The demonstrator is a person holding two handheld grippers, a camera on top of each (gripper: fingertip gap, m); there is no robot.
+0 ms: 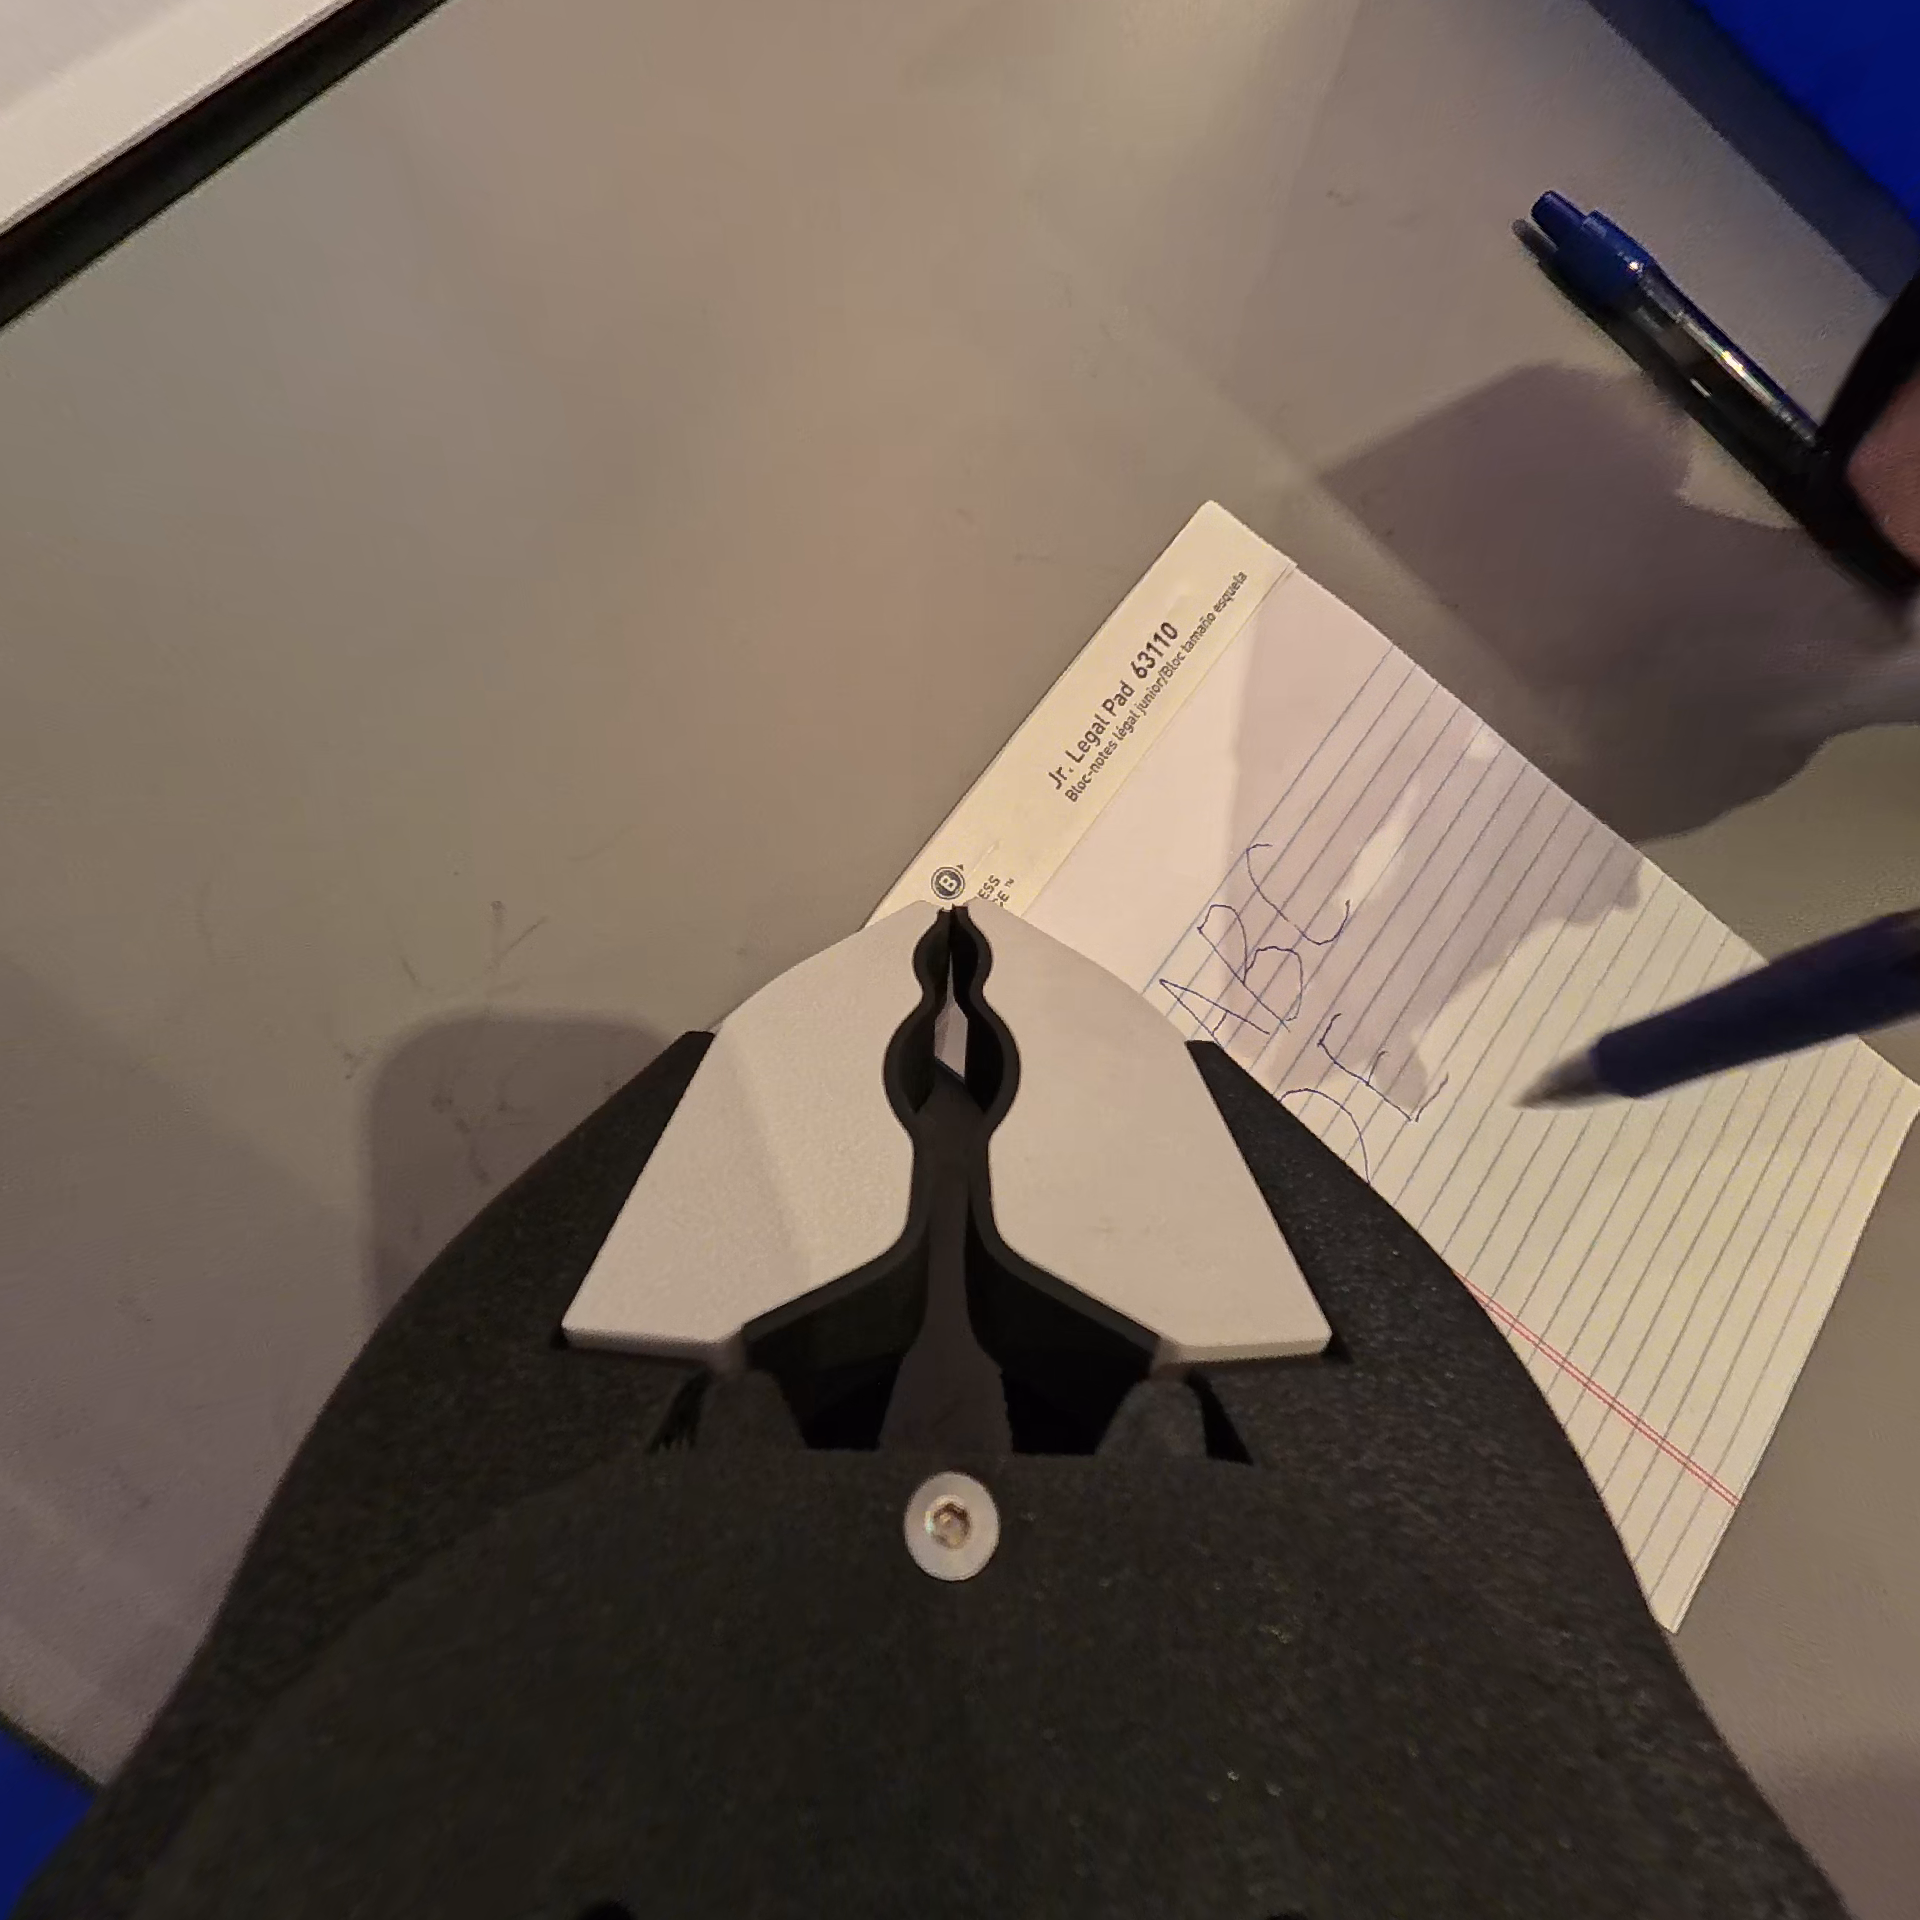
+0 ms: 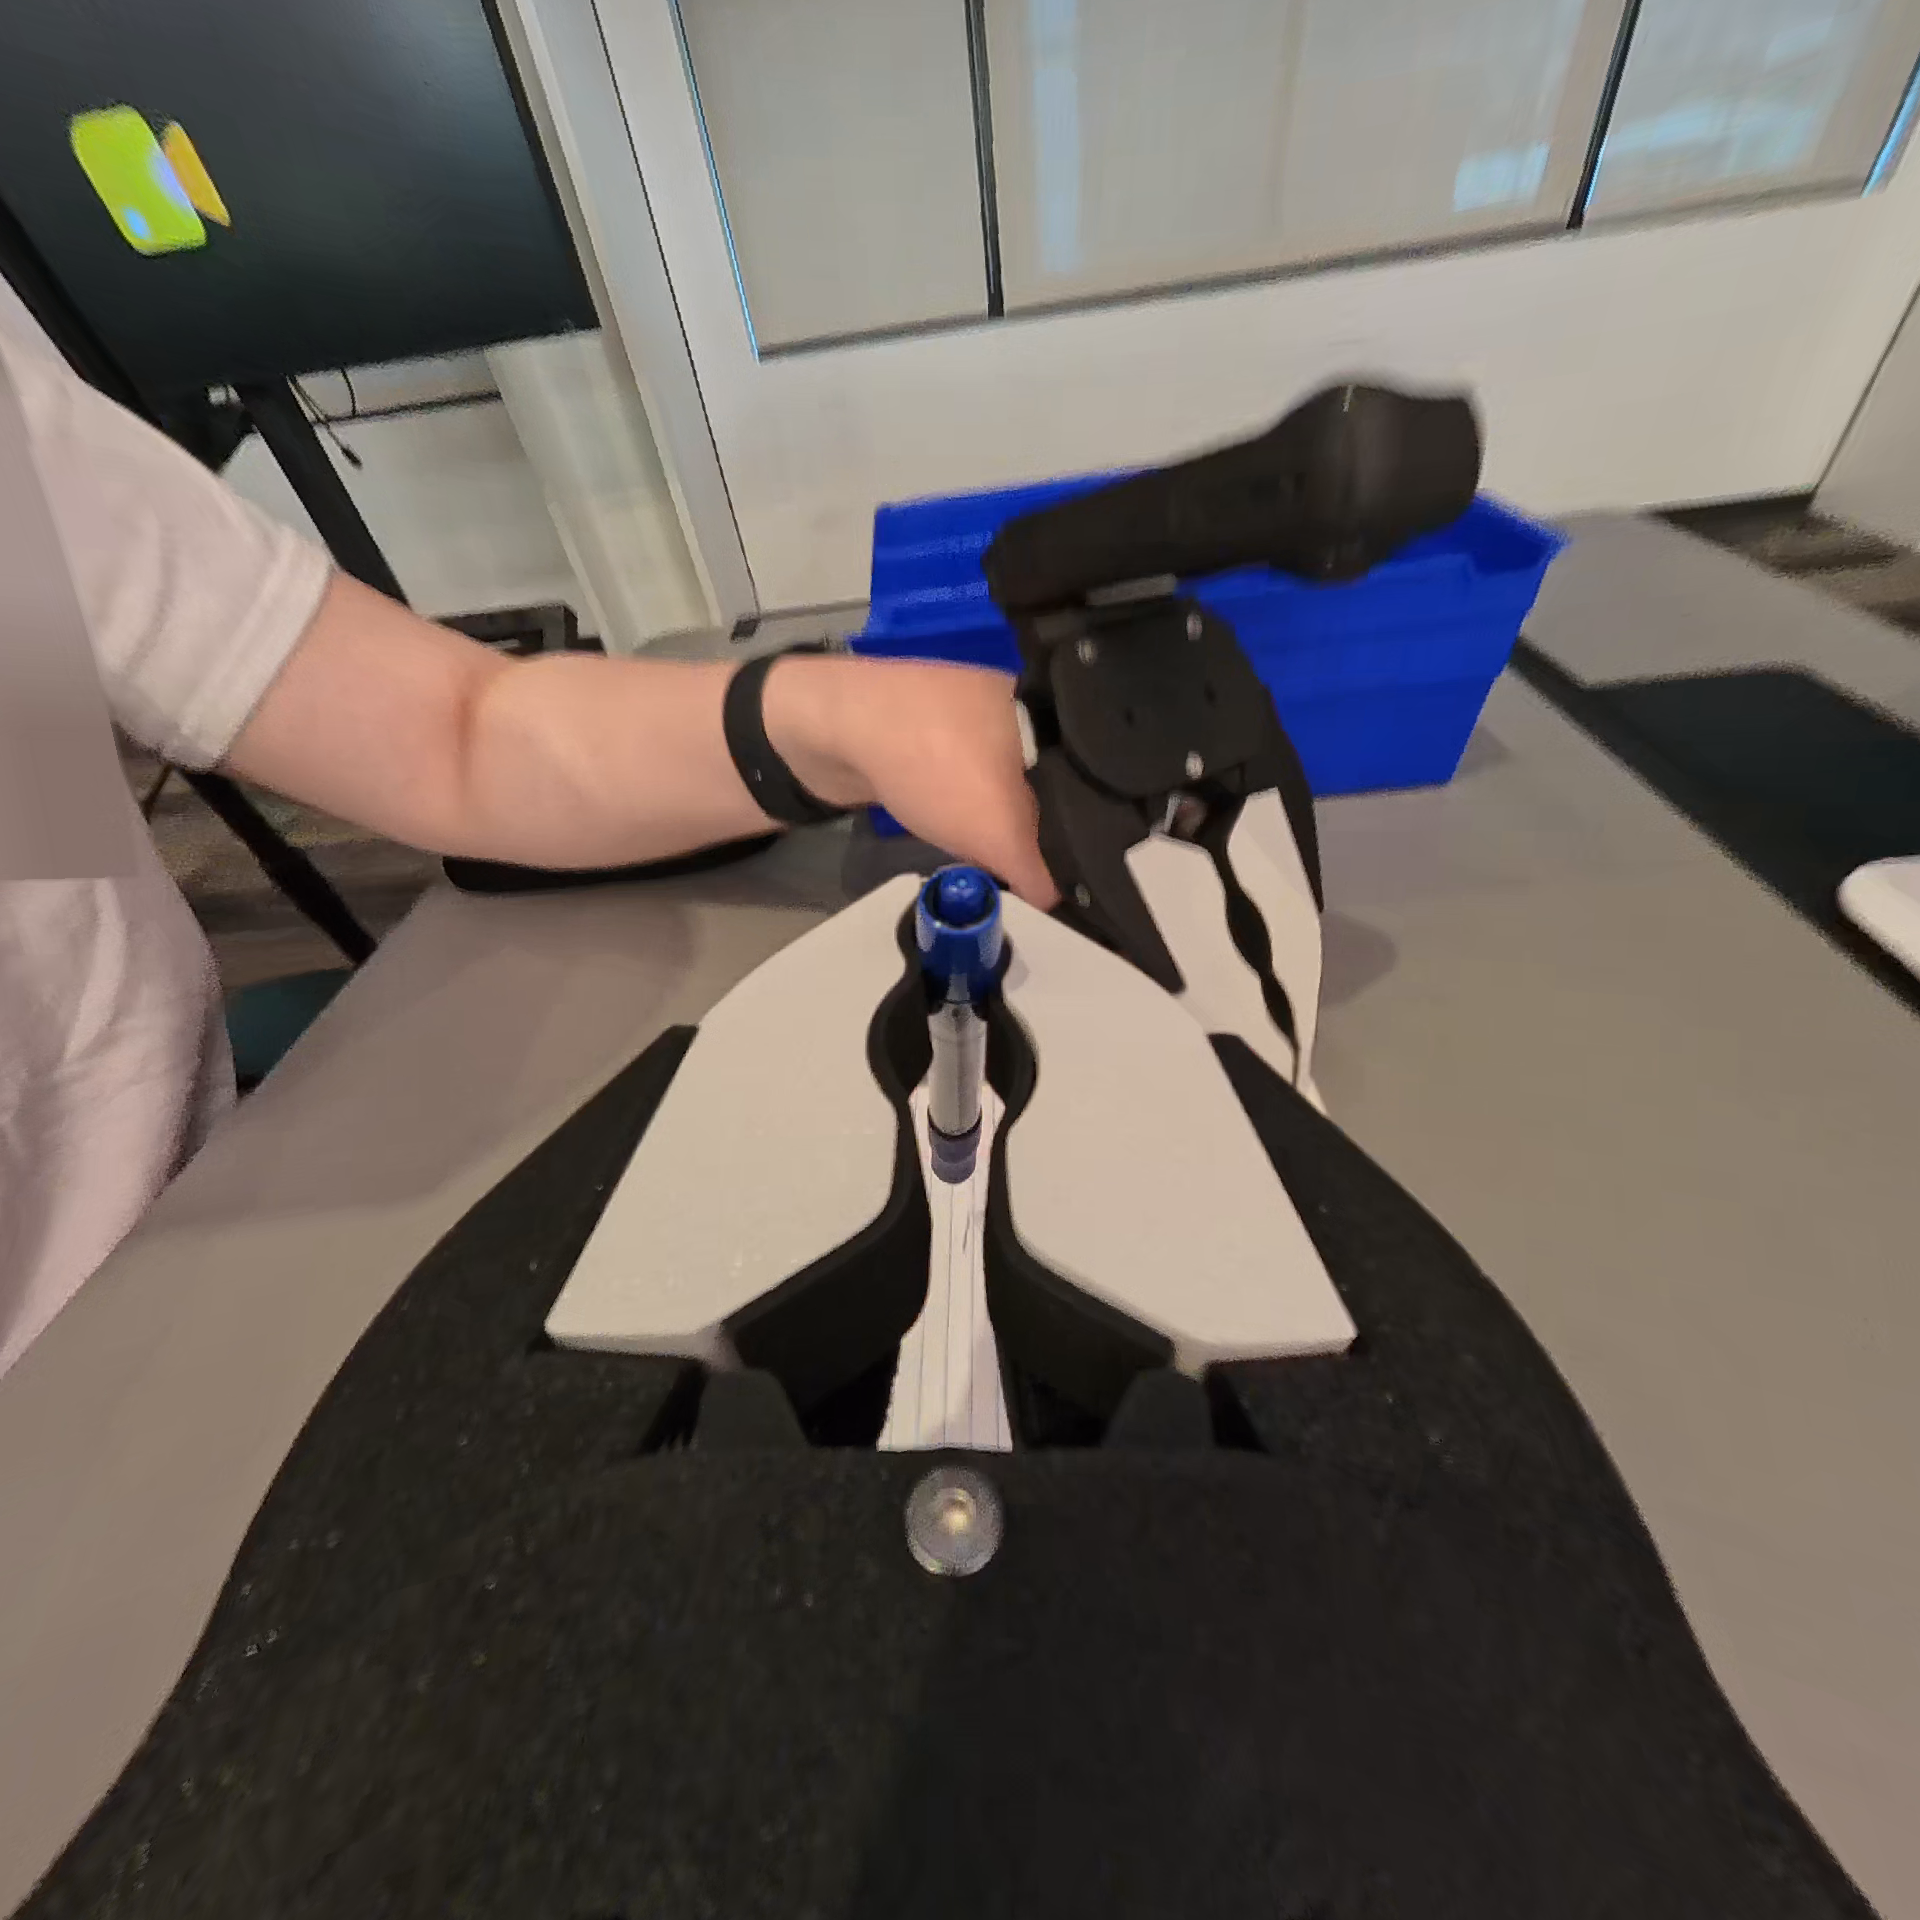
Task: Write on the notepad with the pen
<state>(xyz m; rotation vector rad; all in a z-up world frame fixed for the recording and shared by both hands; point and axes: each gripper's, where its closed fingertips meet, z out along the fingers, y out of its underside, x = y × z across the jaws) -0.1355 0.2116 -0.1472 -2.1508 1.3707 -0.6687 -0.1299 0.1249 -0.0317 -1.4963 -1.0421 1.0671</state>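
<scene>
A white lined notepad (image 1: 1455, 1091) lies on the grey table (image 1: 520, 520), with blue handwriting near its top. My left gripper (image 1: 954, 914) is shut and empty, its tips down on the pad's top left corner. It also shows in the right wrist view (image 2: 1288, 1049), held by a person's hand (image 2: 914, 758). My right gripper (image 2: 956, 902) is shut on a blue pen (image 2: 951, 1070) held upright. In the left wrist view the pen (image 1: 1714, 1029) reaches in from the right, its tip just at the paper beside the writing. The pad (image 2: 951, 1351) shows through the right fingers' gap.
A second blue pen (image 1: 1621, 281) lies on the table beyond the pad at the upper right. A blue bin (image 2: 1382, 675) stands behind the left gripper. A dark screen on a stand (image 2: 291, 177) is at the far left. A person's arm (image 2: 499, 748) crosses from the left. Some 15 cm of space lies between my two pairs of fingers.
</scene>
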